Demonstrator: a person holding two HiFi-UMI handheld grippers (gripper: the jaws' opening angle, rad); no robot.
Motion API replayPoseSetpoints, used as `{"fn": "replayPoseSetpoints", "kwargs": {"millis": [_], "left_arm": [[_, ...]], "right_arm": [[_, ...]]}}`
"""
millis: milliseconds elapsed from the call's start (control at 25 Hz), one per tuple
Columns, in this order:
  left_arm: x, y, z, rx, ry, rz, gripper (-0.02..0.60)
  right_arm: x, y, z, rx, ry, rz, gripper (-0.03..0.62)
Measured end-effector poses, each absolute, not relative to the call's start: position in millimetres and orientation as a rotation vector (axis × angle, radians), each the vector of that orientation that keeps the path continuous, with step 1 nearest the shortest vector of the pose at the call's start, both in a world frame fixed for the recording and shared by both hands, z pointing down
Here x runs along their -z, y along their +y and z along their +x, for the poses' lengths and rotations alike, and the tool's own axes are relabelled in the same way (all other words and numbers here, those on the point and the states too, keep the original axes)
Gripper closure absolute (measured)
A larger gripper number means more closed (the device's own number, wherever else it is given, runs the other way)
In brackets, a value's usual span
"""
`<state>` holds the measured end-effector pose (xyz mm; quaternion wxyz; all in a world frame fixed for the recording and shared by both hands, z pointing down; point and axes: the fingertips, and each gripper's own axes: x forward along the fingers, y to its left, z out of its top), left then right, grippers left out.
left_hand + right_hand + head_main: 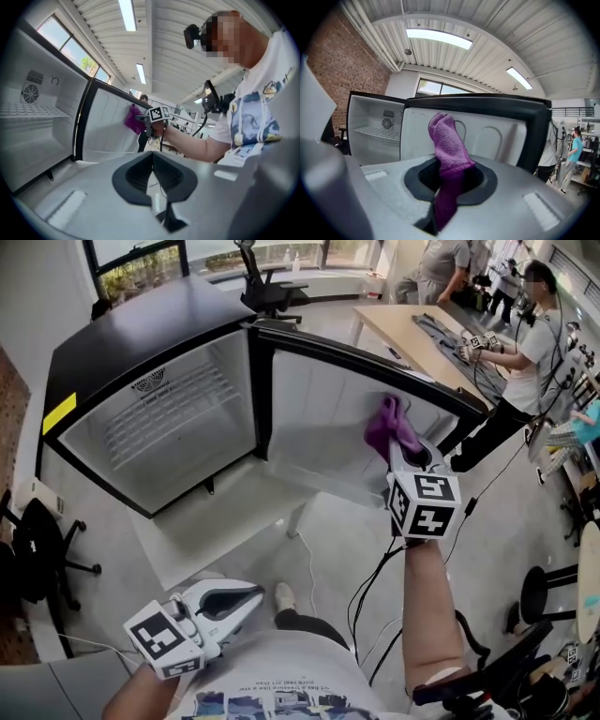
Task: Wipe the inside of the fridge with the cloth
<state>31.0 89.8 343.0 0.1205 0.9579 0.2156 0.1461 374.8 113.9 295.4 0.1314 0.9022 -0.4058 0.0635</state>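
The fridge (141, 470) cavity lay open toward the person, crossed only by a wire shelf (173, 409); the swung-out door (319, 409) walled its right side.

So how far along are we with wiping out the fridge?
Done: the fridge door stands open and the purple cloth is clamped in the right hand-held gripper. In hand: the cloth is raised at the inside face of that door; contact can't be told. Left: the cabinet with its wire shelf, which the cloth is nowhere near. The left hand-held gripper hangs low, shut and empty.
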Motion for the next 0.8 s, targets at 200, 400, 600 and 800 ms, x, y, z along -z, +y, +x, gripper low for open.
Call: {"fn": "replayPoseSetpoints", "kwargs": {"millis": [200, 400, 600, 800], "left_arm": [[-342.1, 103.1, 34.6, -0.425, 0.694, 2.793, 0.575], [-342.5, 112.5, 32.9, -0.439, 0.734, 2.788, 0.577], [-342.2, 116.5, 29.9, -0.444, 0.744, 2.789, 0.576], [-342.5, 116.3, 25.5, -0.44, 0.723, 2.794, 0.575]], "right_arm": [[-294.3, 150.4, 382.8, -0.192, -1.081, 2.667, 0.54], [-295.5, 179.3, 385.9, -0.204, -1.003, 2.702, 0.54], [-295.9, 193.4, 384.9, -0.206, -0.973, 2.723, 0.54], [-289.1, 178.2, 364.0, -0.177, -1.054, 2.701, 0.54]]}}
